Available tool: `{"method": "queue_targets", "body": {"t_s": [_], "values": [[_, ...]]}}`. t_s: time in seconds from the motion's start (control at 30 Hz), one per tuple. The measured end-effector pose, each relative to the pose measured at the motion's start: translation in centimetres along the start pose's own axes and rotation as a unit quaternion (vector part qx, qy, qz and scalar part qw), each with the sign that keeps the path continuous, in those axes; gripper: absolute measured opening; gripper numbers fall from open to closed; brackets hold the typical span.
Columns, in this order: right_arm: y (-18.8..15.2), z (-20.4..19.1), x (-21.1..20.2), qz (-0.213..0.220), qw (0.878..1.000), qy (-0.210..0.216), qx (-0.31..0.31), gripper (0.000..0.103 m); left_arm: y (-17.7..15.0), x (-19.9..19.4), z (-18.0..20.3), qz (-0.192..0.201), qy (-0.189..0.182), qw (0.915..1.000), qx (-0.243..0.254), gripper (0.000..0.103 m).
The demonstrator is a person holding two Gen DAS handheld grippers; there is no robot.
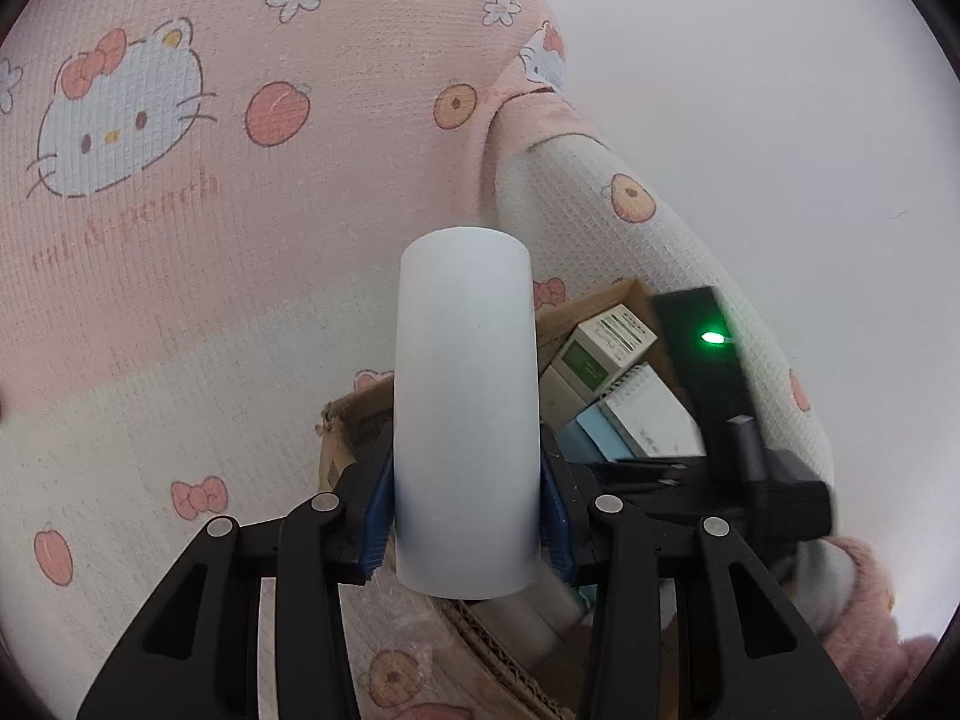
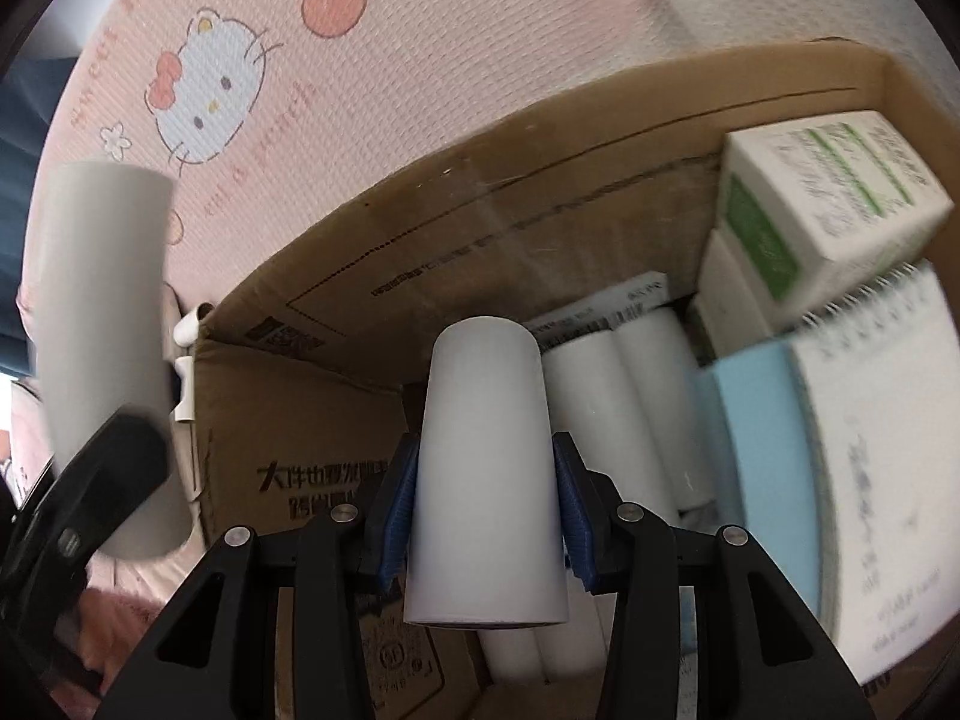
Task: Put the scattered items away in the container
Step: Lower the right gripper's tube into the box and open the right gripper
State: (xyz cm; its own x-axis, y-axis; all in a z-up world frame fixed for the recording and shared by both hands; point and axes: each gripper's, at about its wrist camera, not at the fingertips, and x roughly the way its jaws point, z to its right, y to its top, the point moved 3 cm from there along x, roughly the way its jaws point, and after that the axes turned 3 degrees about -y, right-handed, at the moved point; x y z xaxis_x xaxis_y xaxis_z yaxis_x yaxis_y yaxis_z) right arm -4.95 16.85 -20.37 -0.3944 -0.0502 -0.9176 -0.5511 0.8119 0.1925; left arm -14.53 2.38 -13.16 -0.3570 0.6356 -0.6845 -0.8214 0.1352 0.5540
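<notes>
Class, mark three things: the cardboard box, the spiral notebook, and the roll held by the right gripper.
cardboard box point(image 2: 480, 192), right wrist view, bare inner wall
spiral notebook point(image 2: 870, 450), right wrist view, white cover
roll point(image 2: 486, 462), right wrist view, mid side

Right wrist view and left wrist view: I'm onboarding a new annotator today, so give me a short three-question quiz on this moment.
1. True or false: the right gripper holds a white roll over the open cardboard box.
2. Multiple choice: what does the left gripper hold? A) a spiral notepad B) a white roll C) nothing
3. Fill in: lying in the box just right of the right gripper's roll are two more white ___.

Key: 1 true; 2 B; 3 rolls. Also in the box: a green-and-white carton and a spiral notepad.
</notes>
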Motion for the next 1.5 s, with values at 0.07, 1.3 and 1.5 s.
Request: {"method": "queue_targets", "body": {"t_s": [0.07,1.3,1.5], "values": [[0.1,-0.1,0.8,-0.008,1.0,-0.011,-0.005,0.041,-0.1,-0.3,0.1,0.003,0.005,1.0,0.007,0.045],[0.1,-0.1,3.7,-0.124,0.992,0.027,-0.012,0.035,1.0,-1.1,0.0,-0.017,0.021,0.9996,0.011,0.045],[0.0,0.4,3.6,-0.15,0.988,0.03,-0.01,0.035,1.1,-0.8,0.0,-0.021,0.017,0.9996,0.012,0.045]]}}
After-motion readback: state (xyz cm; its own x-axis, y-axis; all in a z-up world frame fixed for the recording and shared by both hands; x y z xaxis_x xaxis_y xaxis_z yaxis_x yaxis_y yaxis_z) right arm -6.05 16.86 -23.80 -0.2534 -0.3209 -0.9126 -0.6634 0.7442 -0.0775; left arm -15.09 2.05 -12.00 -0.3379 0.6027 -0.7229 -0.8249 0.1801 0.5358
